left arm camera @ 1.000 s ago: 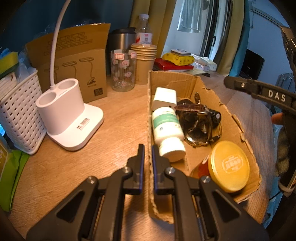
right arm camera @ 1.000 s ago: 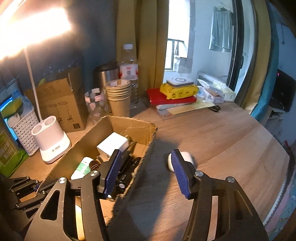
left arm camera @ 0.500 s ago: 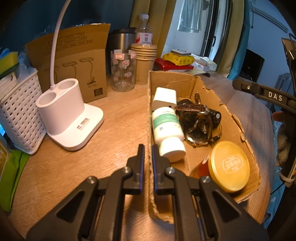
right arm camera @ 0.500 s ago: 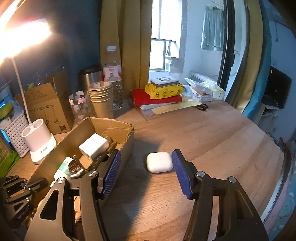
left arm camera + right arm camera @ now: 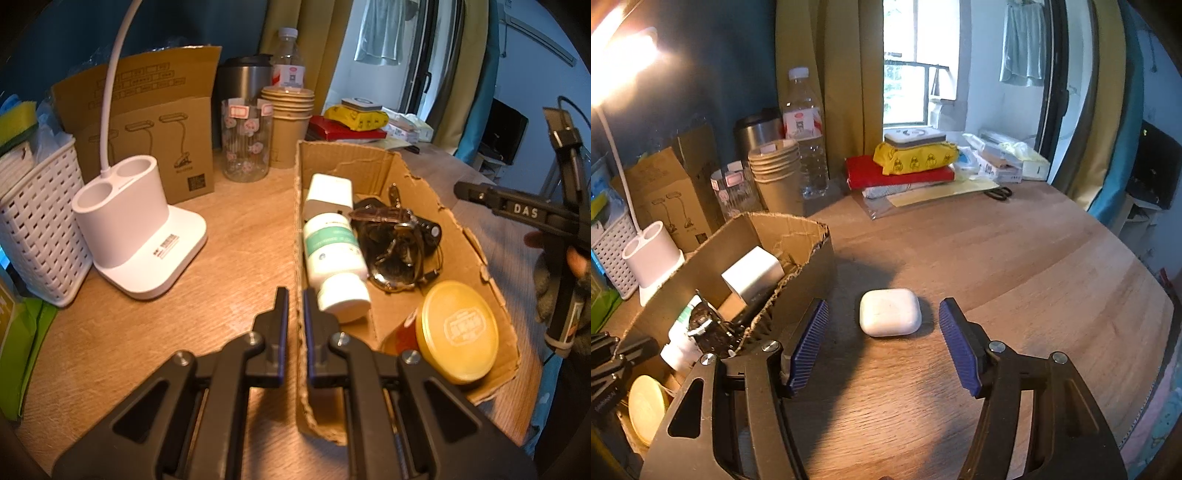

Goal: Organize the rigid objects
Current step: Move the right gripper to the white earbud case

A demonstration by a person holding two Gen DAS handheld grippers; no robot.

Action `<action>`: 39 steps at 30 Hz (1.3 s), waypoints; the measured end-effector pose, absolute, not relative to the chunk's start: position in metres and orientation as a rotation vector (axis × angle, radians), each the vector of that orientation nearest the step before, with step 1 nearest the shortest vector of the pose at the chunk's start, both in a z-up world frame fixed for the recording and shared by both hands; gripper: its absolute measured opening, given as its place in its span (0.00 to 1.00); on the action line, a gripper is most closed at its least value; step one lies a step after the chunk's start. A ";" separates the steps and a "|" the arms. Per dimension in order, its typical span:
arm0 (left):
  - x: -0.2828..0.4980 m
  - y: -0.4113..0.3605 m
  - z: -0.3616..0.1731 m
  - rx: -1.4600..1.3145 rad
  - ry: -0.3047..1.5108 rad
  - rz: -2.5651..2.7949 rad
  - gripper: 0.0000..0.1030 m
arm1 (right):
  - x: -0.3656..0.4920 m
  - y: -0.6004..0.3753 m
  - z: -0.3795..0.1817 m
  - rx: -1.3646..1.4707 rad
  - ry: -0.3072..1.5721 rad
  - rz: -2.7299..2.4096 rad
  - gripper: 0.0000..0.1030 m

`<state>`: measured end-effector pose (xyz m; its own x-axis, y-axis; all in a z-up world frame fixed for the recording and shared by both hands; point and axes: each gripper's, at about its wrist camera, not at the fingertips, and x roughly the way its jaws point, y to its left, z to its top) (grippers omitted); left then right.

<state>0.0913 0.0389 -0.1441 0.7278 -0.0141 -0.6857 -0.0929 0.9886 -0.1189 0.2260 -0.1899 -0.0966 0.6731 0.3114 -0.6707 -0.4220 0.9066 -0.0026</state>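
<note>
Right wrist view: at the bottom of the frame the right gripper (image 5: 882, 345) stands spread wide and empty, its blue ribbed pads either side of a white earbud case (image 5: 890, 312) that lies flat on the wooden table (image 5: 1015, 266) just past the fingertips, at lower centre. The case touches neither pad and sits just right of the cardboard box (image 5: 798, 266), apart from its wall. Its long axis runs left to right across the frame, crosswise to the fingers, so the pads face its short rounded ends. I judge the step in hand to be the pick of this last loose item; the next move calls for easing forward and down until the pads bracket the case, then closing gently, since the smooth shell could slip. In the left wrist view, the left gripper (image 5: 294, 325) at bottom centre is clenched on the box's near-left wall, steadying it. Inside lie a white bottle (image 5: 334, 254), sunglasses (image 5: 397, 251) and a gold-lidded tin (image 5: 458, 330).
</note>
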 end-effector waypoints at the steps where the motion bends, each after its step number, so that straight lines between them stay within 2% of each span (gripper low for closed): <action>1: 0.092 0.039 -0.144 -0.149 0.755 0.044 0.07 | 0.227 -0.189 -0.098 -0.168 0.726 0.417 0.64; 39: 0.091 0.039 -0.144 -0.149 0.754 0.044 0.08 | 0.274 -0.168 -0.146 -0.285 0.838 0.409 0.64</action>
<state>0.0910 0.0387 -0.1443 0.7283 -0.0137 -0.6852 -0.0932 0.9885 -0.1188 0.2740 -0.1679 -0.1457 0.5990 0.2368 -0.7649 -0.4571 0.8854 -0.0839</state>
